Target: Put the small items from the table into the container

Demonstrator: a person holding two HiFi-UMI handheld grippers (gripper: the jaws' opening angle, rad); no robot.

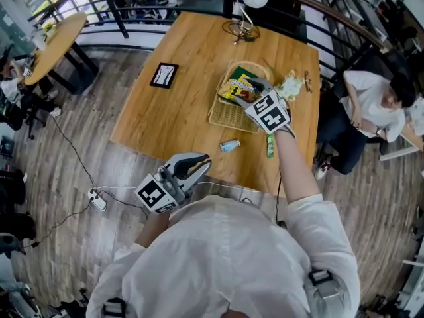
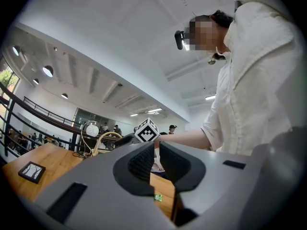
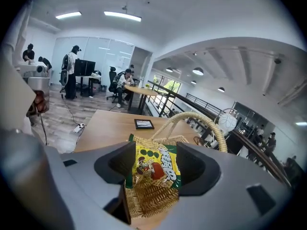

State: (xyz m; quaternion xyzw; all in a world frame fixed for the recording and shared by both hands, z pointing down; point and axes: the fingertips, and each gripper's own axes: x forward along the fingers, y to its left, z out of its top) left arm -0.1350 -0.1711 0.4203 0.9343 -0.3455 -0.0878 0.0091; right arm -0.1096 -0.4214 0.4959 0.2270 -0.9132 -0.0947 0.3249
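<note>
From overhead the right hand-held gripper (image 1: 255, 90) hangs over the wicker basket (image 1: 224, 116). Its own view shows jaws spread around the yellow snack packet (image 3: 153, 164), which rests on the weave and could snag a jaw and drag out onto the tabletop (image 1: 172, 114). The left hand-held gripper (image 2: 157, 159), a sliver apart, holds nothing.

On the table (image 1: 172, 111) before you, the wicker basket (image 1: 225, 114) sits right of centre. A snack packet (image 1: 233, 88) lies in it, under your right gripper (image 1: 246, 93). A small flat frame (image 1: 163, 75) lies to the basket's left and a crumpled wrapper (image 1: 290, 85) to its right. Nearer you lie a small tube (image 1: 230, 146) and a sachet (image 1: 270, 146).
</note>
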